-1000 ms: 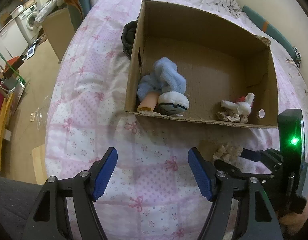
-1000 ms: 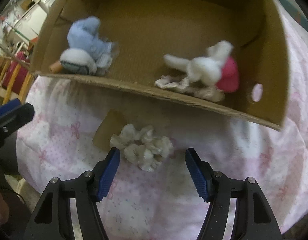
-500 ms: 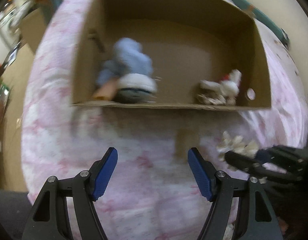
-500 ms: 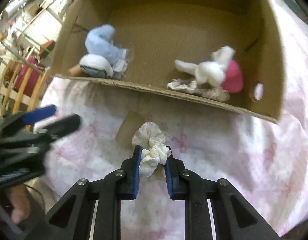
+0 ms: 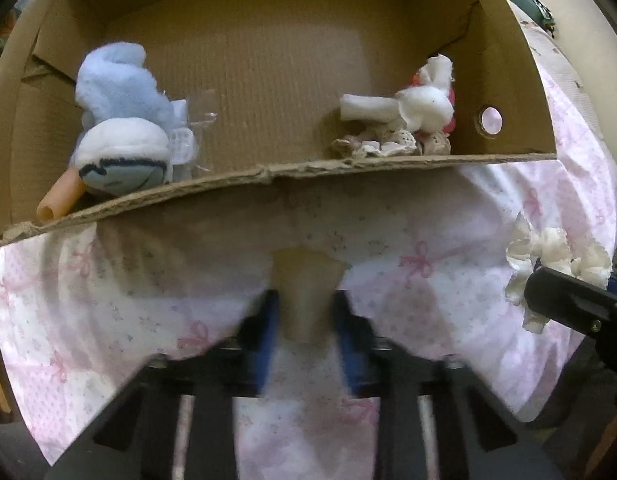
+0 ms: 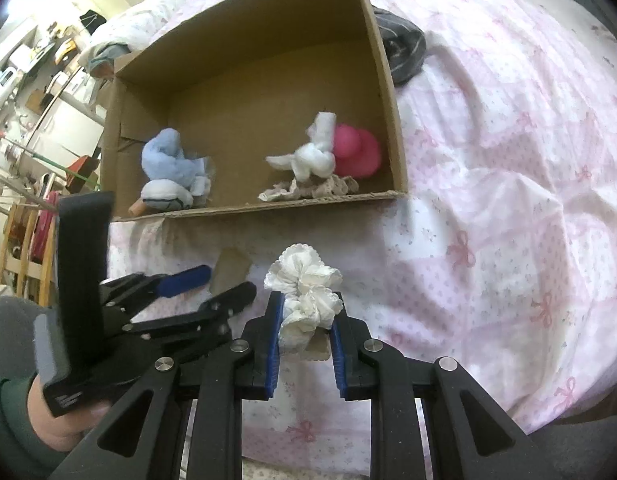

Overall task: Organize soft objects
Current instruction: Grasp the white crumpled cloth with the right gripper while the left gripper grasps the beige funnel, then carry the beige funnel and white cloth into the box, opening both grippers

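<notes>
My right gripper point(image 6: 304, 316) is shut on a white frilly scrunchie point(image 6: 306, 294) and holds it above the pink bedspread, in front of the cardboard box point(image 6: 388, 80). The scrunchie also shows in the left wrist view point(image 5: 556, 256). My left gripper point(image 5: 304, 320) is blurred; its jaws are closing on a tan cardboard piece point(image 5: 306, 284) lying on the bed just before the box point(image 5: 348, 168). In the box lie a blue plush toy point(image 5: 120, 120), a white and pink plush point(image 5: 420, 100) and a lace scrunchie point(image 5: 384, 146).
The box sits on a bed with a pink bow-print cover point(image 6: 508, 200). A dark grey cloth bundle point(image 6: 404, 52) lies behind the box's right side. Room furniture and shelves point(image 6: 36, 92) stand beyond the bed's left edge.
My right gripper closed on the white scrunchie and lifted it off the cardboard piece. My left gripper moved in toward the box, and its jaws narrowed around the cardboard piece.
</notes>
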`<move>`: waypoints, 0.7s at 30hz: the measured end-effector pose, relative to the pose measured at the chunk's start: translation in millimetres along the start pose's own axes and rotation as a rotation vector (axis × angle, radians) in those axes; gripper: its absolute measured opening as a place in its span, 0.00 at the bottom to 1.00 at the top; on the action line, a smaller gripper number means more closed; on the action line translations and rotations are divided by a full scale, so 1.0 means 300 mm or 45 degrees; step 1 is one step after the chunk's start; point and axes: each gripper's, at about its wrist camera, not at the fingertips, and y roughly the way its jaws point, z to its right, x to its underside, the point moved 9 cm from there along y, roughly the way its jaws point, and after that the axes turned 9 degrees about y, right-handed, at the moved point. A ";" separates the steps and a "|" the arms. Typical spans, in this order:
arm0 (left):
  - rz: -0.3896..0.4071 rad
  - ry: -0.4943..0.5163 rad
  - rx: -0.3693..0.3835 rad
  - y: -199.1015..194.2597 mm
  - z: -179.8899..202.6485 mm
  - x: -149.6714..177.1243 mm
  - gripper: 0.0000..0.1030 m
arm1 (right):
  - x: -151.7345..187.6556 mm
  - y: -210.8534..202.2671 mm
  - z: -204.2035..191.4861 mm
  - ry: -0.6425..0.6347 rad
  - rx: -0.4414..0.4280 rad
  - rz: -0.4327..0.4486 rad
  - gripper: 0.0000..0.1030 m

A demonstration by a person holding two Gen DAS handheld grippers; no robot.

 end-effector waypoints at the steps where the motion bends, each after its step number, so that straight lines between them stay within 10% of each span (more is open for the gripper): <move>1: 0.002 0.000 0.012 -0.003 0.002 -0.003 0.13 | 0.003 0.014 -0.008 -0.001 0.002 -0.001 0.22; 21: 0.089 -0.209 -0.119 -0.154 -0.203 0.060 0.08 | 0.001 0.032 -0.050 -0.052 -0.025 0.008 0.22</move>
